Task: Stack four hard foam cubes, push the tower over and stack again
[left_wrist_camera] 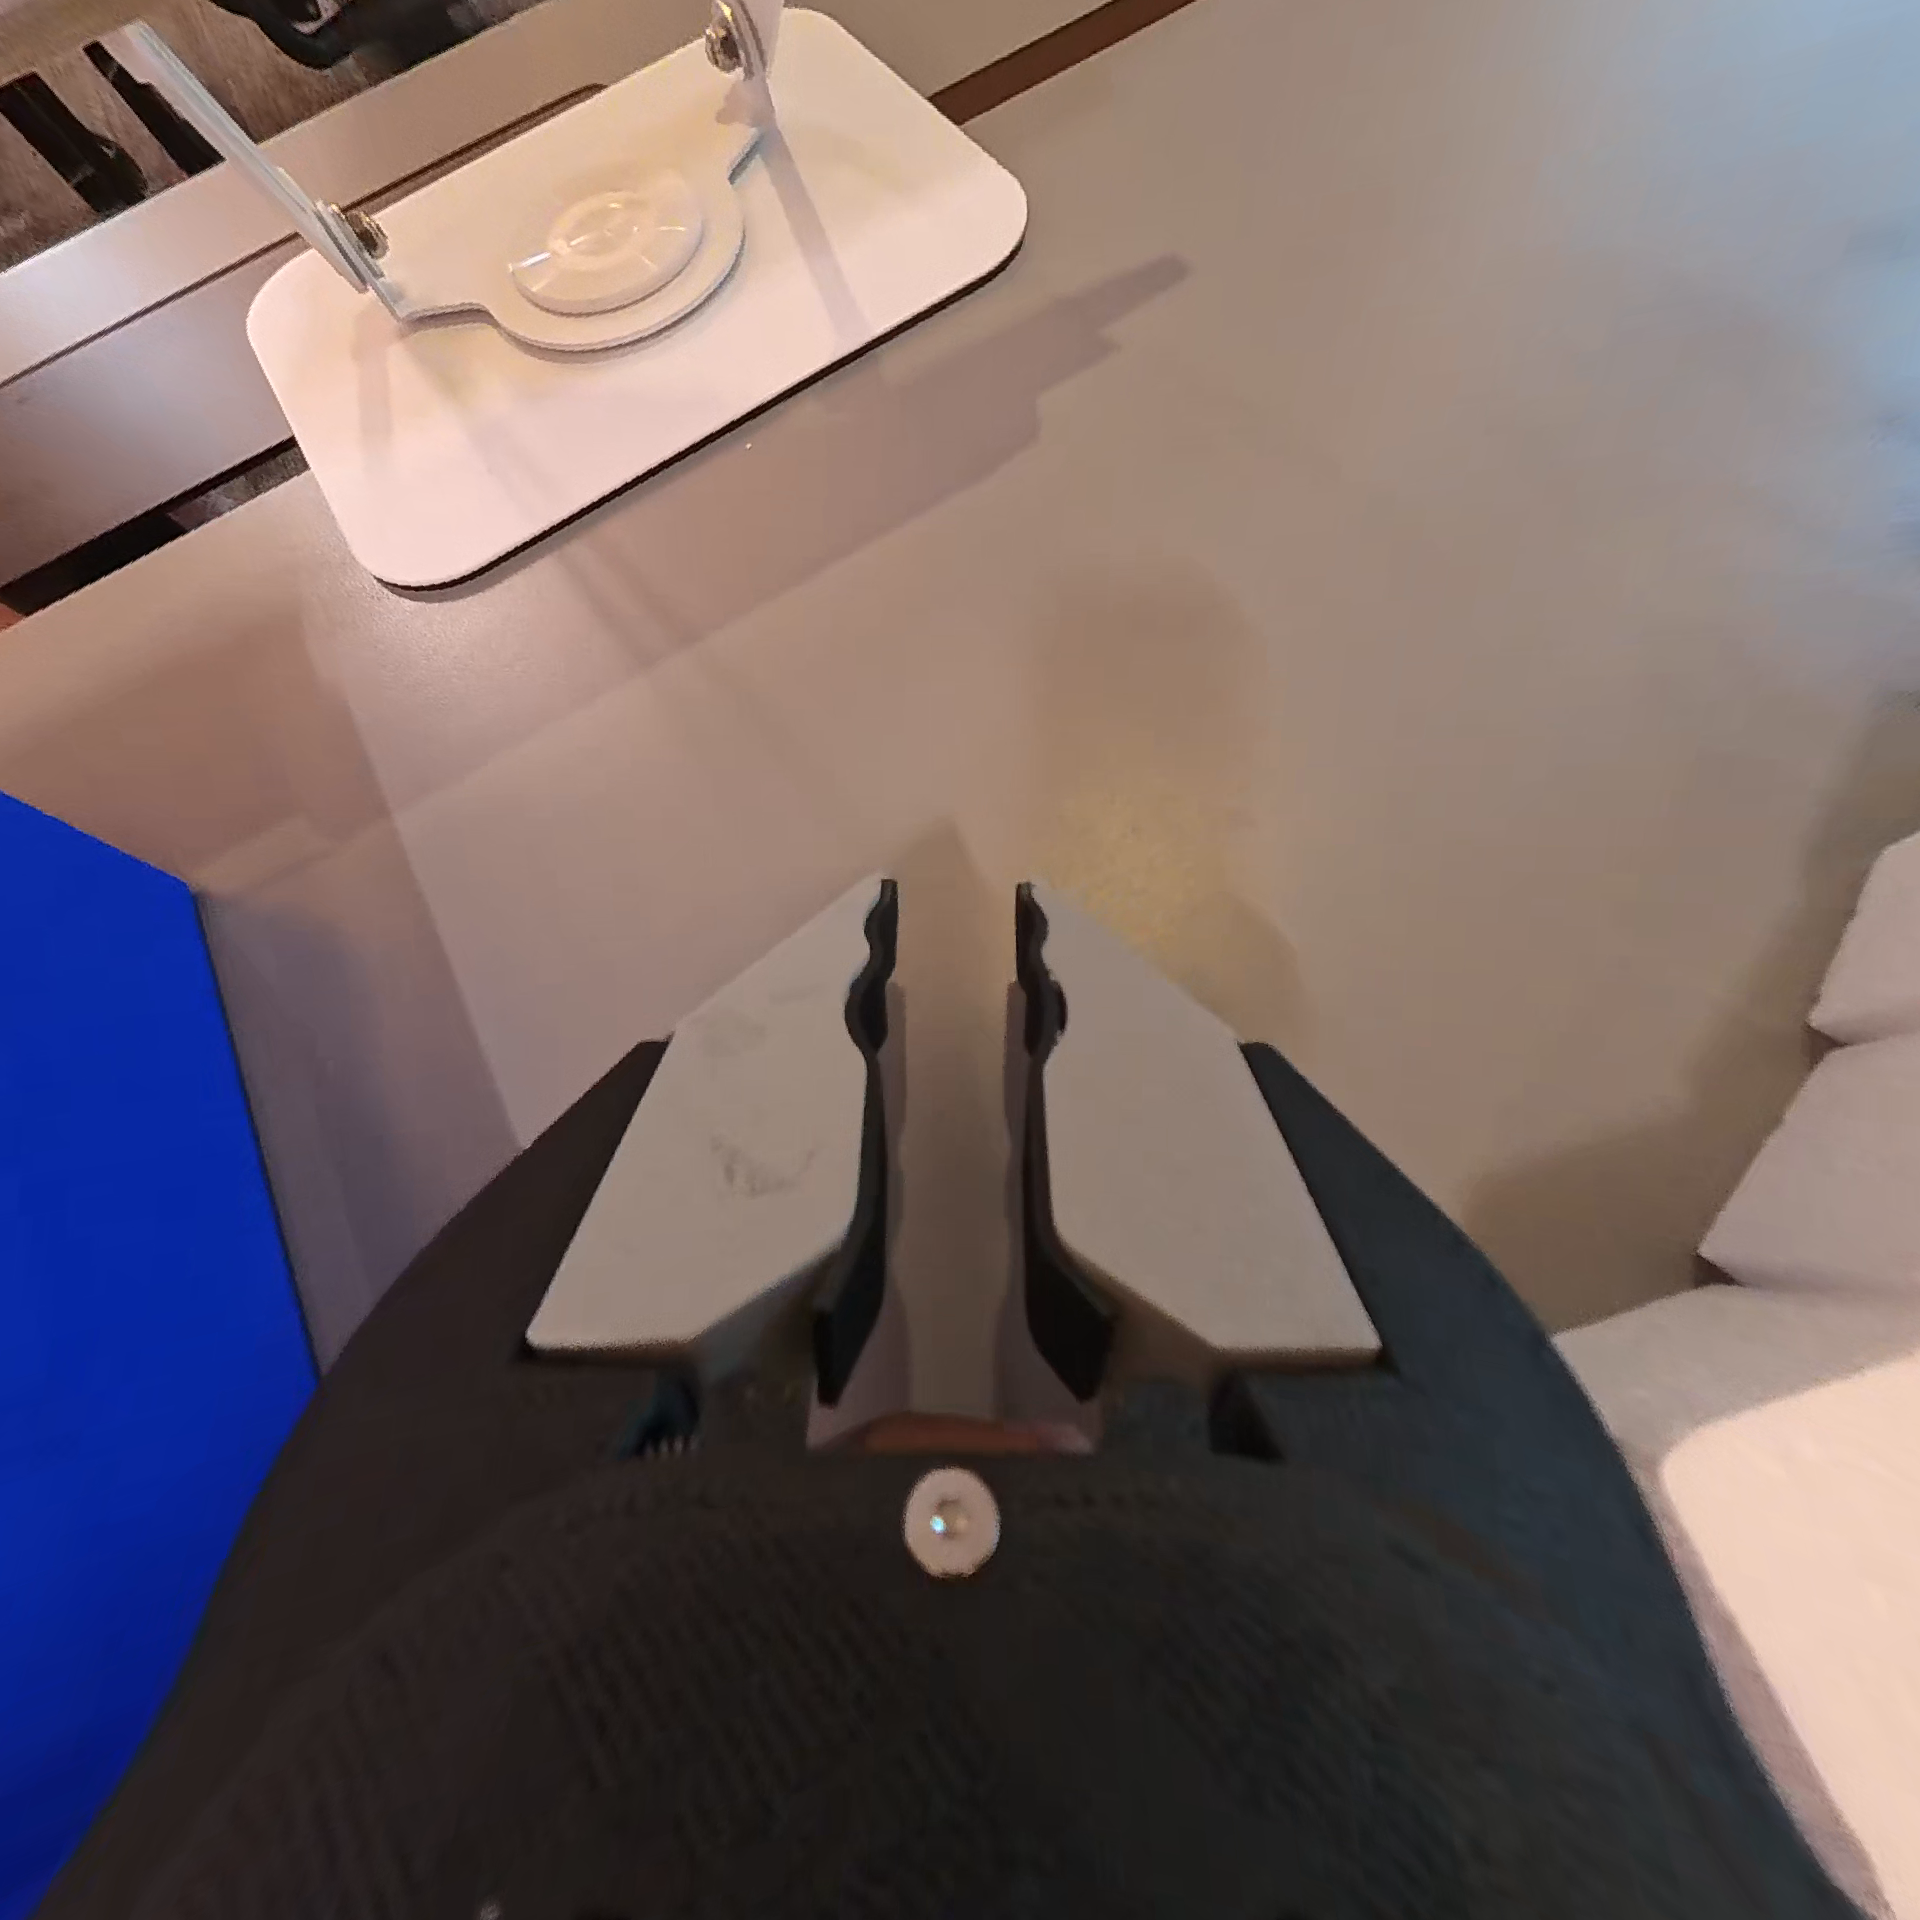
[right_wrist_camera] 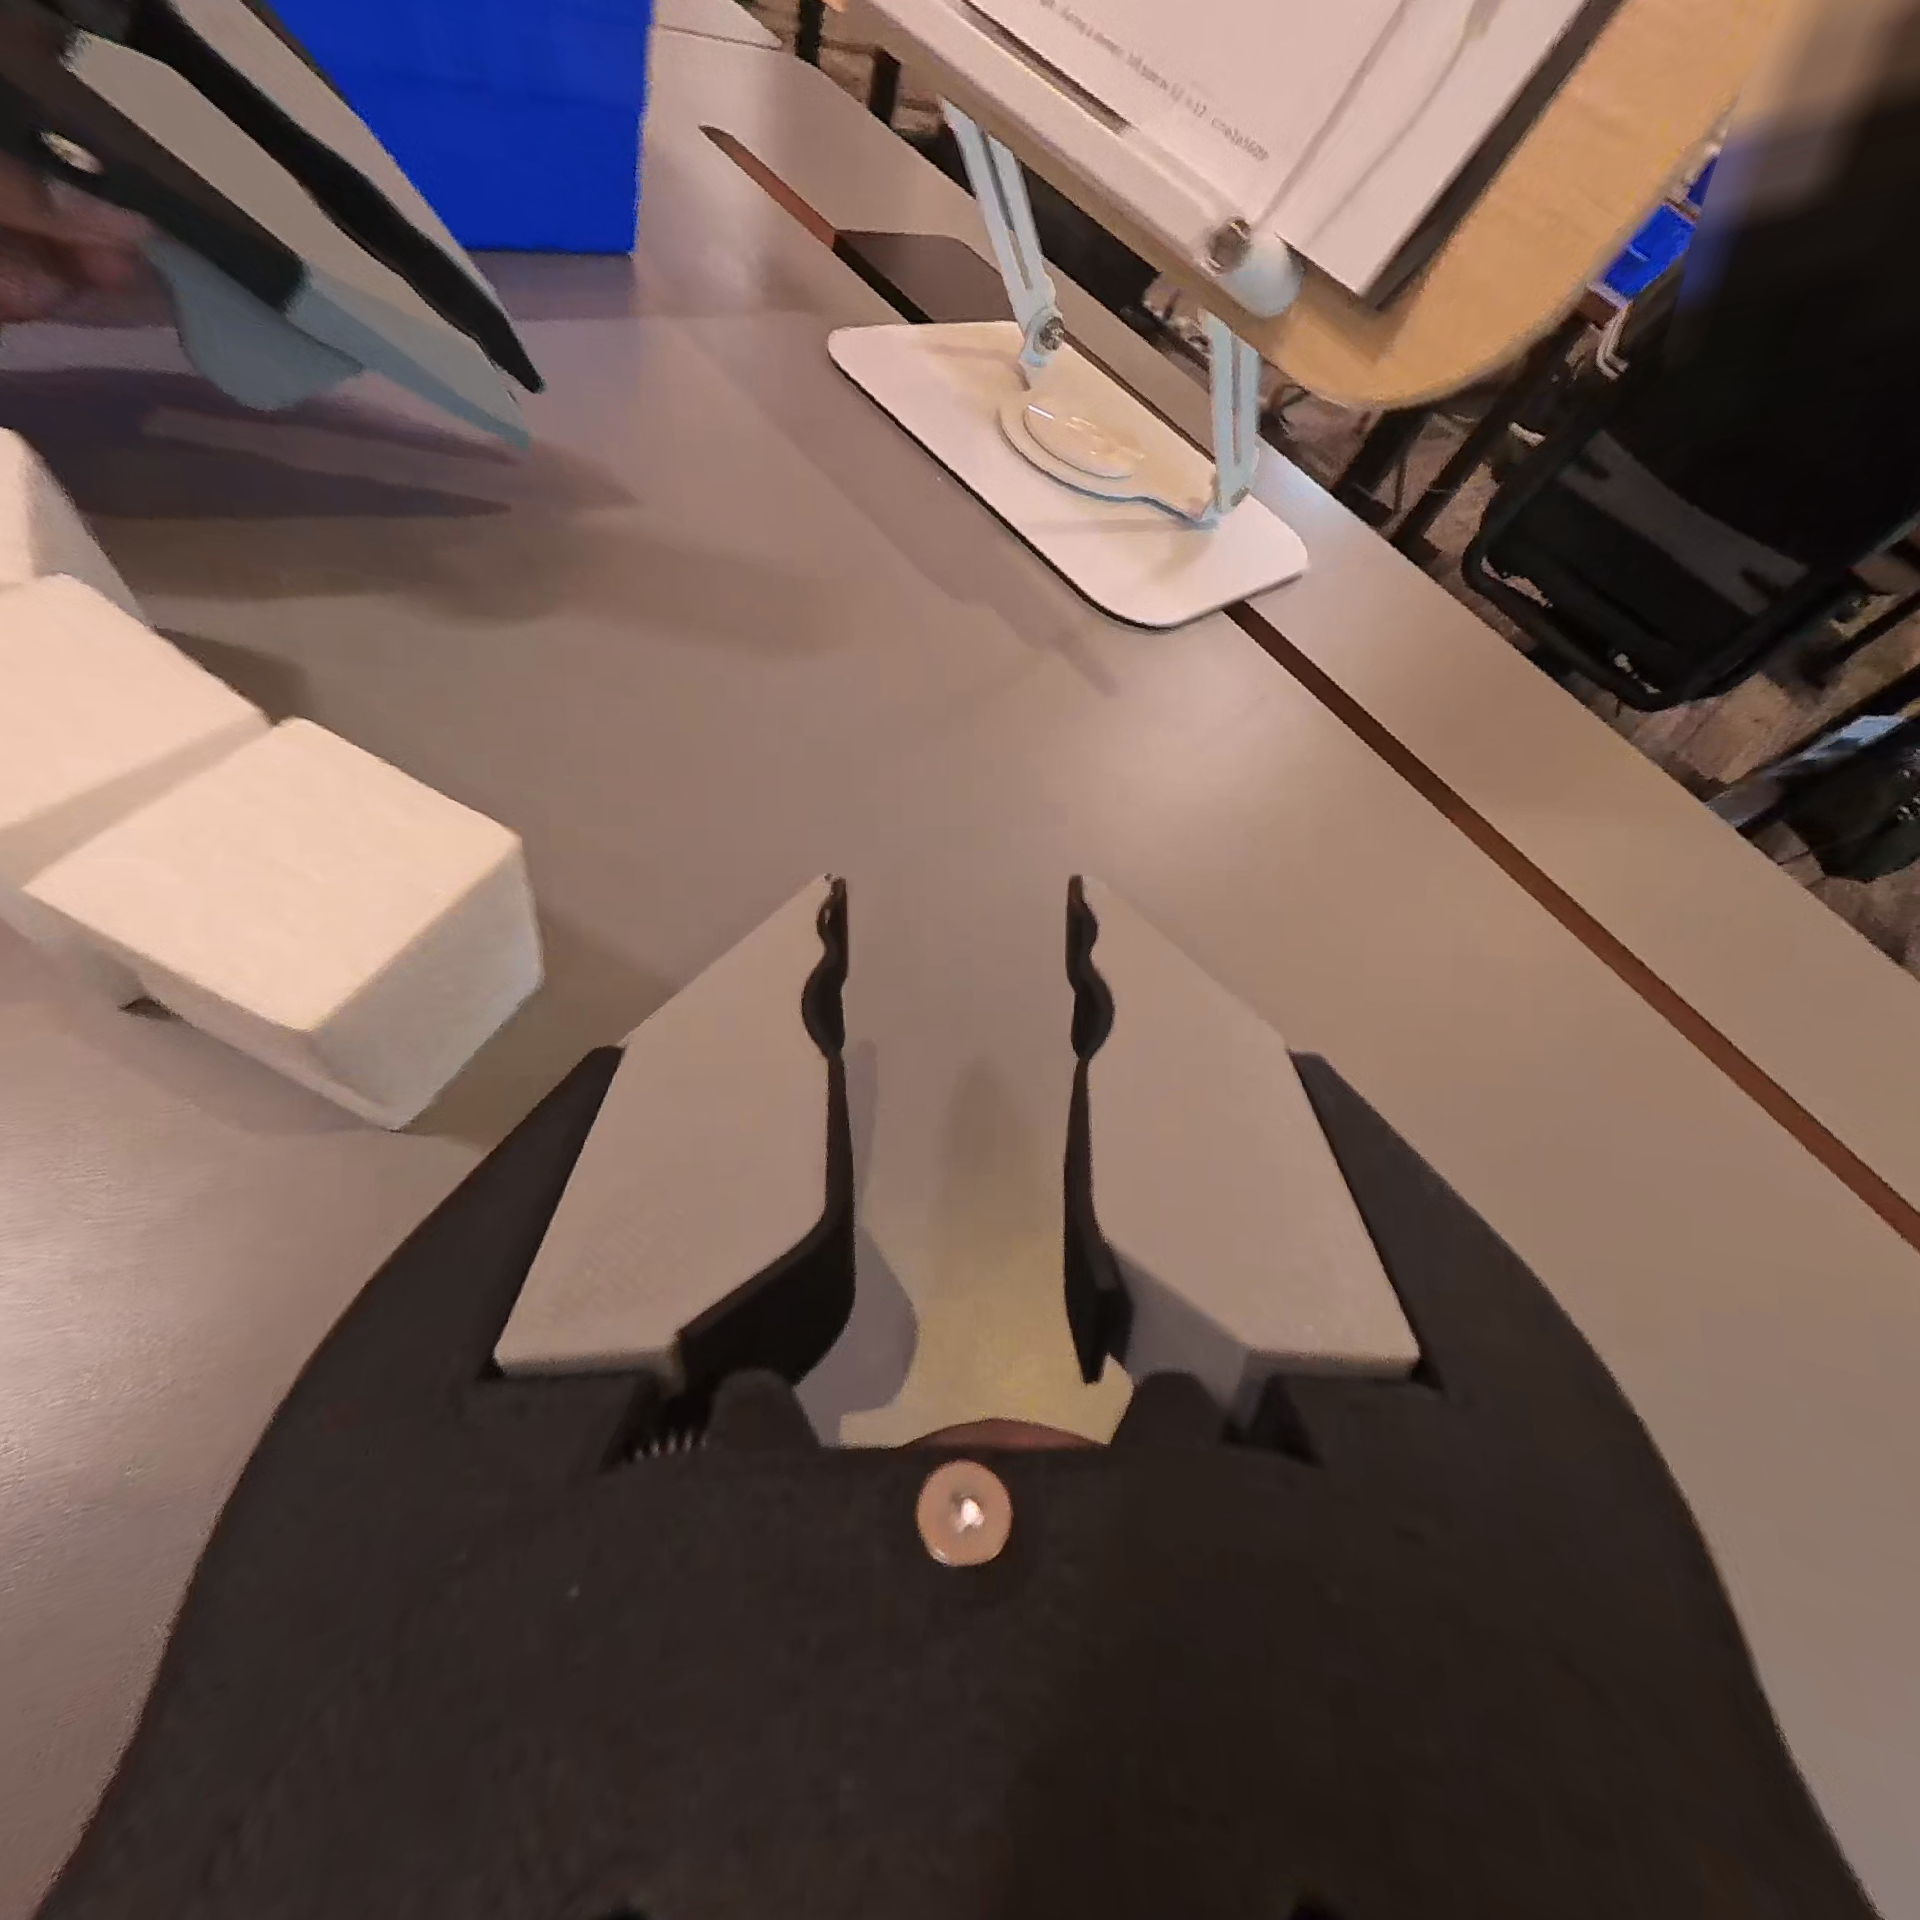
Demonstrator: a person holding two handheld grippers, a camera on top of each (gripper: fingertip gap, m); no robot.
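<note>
Hovering over the grey matte tabletop (left_wrist_camera: 1351, 520), left two-finger gripper with grey fingers and black pads (left_wrist_camera: 956, 894), jaws slightly apart with a narrow gap, nothing between them. Seen also from the right wrist view, up at the far left (right_wrist_camera: 514, 410), tilted down toward the tabletop (right_wrist_camera: 727, 675), its shadow spread beneath. Hanging nearer the camera, right two-finger gripper of the same grey and black build (right_wrist_camera: 954, 888), fingers parted wider, empty, bare tabletop showing through the gap. Lying toppled in a row on the tabletop, white hard foam cubes (right_wrist_camera: 281, 935), on their sides, touching one another, left of the right gripper and just beside its left finger; nearest cube fully in view, the others cut off by the picture's edge. Showing again in the left wrist view as white foam blocks (left_wrist_camera: 1829, 1174) along the right margin, right of the left gripper, apart from its fingers; exact count not clear from either view. Standing farther back on the tabletop, white flat rectangular stand base with a round pivot and pale metal arms (left_wrist_camera: 644, 312), (right_wrist_camera: 1081, 478), well beyond the cubes, carrying a tilted board with a sheet of paper (right_wrist_camera: 1247, 114). Sitting left of that stand base, blue box (left_wrist_camera: 114, 1247), (right_wrist_camera: 499, 114).
</note>
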